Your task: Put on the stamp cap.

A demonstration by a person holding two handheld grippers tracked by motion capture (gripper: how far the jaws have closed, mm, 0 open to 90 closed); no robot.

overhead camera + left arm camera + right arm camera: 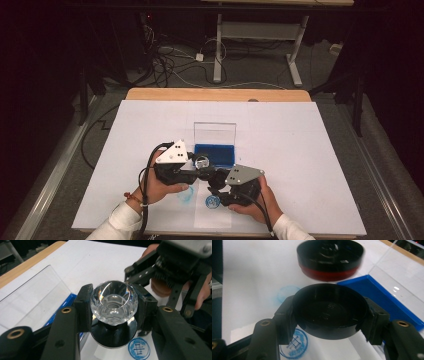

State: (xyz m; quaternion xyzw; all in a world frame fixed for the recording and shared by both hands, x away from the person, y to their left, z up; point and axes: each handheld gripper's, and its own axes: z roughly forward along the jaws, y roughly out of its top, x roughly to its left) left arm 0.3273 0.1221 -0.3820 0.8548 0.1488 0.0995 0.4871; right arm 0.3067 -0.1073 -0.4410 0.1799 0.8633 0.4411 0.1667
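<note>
My left gripper [113, 306] is shut on the clear faceted knob [113, 301] of a round stamp, whose black base [113, 336] hangs below the jaws. In the high view the left gripper [200, 164] holds it just in front of the blue ink pad [215, 154]. My right gripper [329, 315] is shut on a round black cap [329, 311], open side up. The stamp's base with its red underside [329, 272] hovers blurred just beyond the cap. The right gripper [218, 179] sits close to the left one, above the white paper.
The ink pad's clear lid [215, 132] stands open behind it. A blue round stamp print [213, 201] and a fainter blue smudge [185, 196] mark the white sheet [300, 150] near the front edge. The wooden table edge [215, 94] runs along the back.
</note>
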